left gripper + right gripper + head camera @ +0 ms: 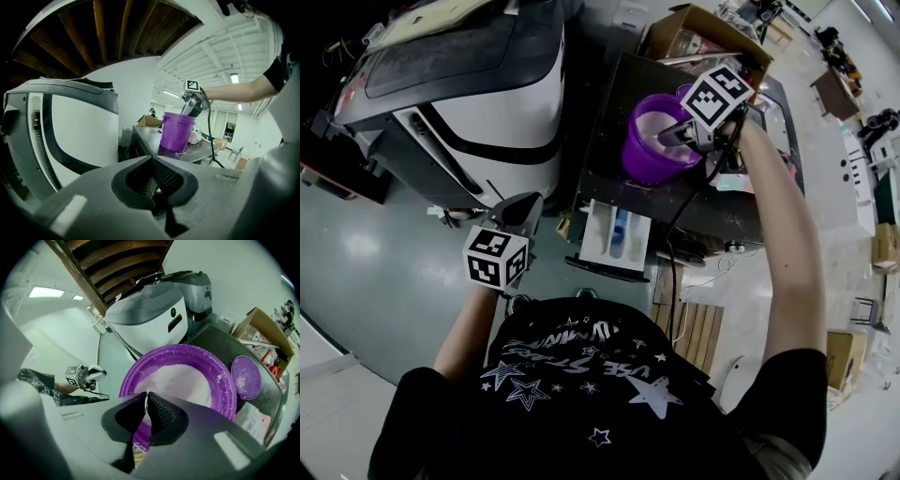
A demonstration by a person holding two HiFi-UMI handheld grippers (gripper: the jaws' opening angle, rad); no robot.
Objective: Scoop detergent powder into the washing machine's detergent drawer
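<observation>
A purple bucket (649, 159) of white detergent powder (180, 380) stands on a dark metal top (609, 103). My right gripper (670, 136) reaches over its rim. Its jaws (146, 393) are closed on a thin pale strip, which I take for the scoop's handle; the scoop's bowl is hidden. Below the dark top, the detergent drawer (617, 234) is pulled out, with a blue insert showing. My left gripper (525, 202) hangs low to the left of the drawer, shut (152, 158) with nothing in it. From there the bucket (176, 133) shows ahead.
A white and grey washing machine (487, 103) stands left of the dark top. The bucket's purple lid (247, 377) lies beside the bucket. A cardboard box (703, 33) sits behind. A black cable (675, 225) hangs from my right gripper past the drawer. A wooden pallet (694, 333) lies on the floor.
</observation>
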